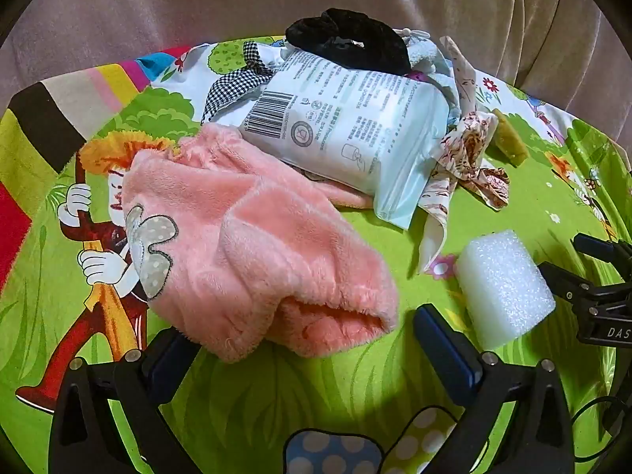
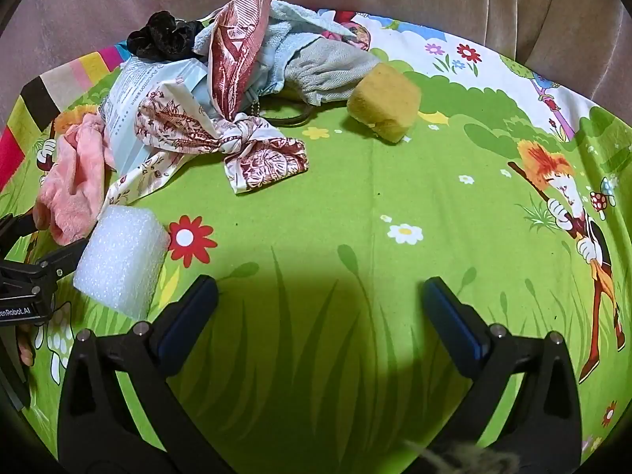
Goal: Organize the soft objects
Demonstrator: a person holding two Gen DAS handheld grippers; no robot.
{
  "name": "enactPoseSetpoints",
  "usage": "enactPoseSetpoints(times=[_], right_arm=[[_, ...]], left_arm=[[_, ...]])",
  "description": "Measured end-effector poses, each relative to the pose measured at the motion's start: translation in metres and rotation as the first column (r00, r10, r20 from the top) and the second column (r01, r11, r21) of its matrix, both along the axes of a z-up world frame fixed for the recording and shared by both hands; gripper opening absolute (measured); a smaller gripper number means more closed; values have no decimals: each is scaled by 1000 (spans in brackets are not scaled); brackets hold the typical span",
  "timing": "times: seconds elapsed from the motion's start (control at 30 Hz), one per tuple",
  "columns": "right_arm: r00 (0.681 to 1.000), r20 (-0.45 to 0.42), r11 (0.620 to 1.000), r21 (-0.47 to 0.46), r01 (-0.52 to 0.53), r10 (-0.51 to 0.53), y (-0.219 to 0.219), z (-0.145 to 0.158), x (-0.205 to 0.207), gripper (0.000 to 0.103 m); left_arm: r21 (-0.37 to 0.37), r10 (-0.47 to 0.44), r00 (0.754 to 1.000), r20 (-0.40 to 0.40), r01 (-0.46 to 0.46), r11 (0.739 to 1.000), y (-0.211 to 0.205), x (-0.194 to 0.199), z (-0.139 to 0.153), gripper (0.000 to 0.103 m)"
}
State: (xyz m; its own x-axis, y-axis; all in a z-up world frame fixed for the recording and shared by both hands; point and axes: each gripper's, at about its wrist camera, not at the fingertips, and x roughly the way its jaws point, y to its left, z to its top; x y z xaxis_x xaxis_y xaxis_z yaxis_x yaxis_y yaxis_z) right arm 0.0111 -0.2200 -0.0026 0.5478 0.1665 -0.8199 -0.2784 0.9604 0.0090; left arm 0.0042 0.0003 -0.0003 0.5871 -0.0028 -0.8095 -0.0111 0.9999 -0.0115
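Soft objects [image 1: 252,237] heaped on cartoon sheet [image 2: 355,205]; both hand-held grippers [image 1: 300,339] [image 2: 320,300] released, empty.

The pack [image 1: 347,118] hides part of the pink fleece [image 1: 245,245] and the checked cloth [image 1: 237,83]. Its print is too small to read. The yellow sponge [image 1: 509,138] sits half behind the floral cloth [image 1: 470,150].

the left gripper [image 1: 304,339], a black two-finger tool with dark blue pads [image 1: 446,359], is pointing steeply downward with its jaws standing wide apart and gripping nothing. the right gripper [image 2: 320,316], built the same way with dark blue pads [image 2: 454,328], is tilting down at much the same angle, its jaws also spread wide and empty. each gripper is showing at the edge of the other's view, so the two are hanging side by side.
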Motion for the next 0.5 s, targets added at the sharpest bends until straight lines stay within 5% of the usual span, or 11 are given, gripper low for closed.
enactPoseSetpoints(times=[0.5], right_arm=[[1000, 7, 1000, 1, 1, -1, 0, 0, -2, 103]], left_arm=[[0, 0, 1000, 4, 0, 1000, 0, -1, 0, 103]])
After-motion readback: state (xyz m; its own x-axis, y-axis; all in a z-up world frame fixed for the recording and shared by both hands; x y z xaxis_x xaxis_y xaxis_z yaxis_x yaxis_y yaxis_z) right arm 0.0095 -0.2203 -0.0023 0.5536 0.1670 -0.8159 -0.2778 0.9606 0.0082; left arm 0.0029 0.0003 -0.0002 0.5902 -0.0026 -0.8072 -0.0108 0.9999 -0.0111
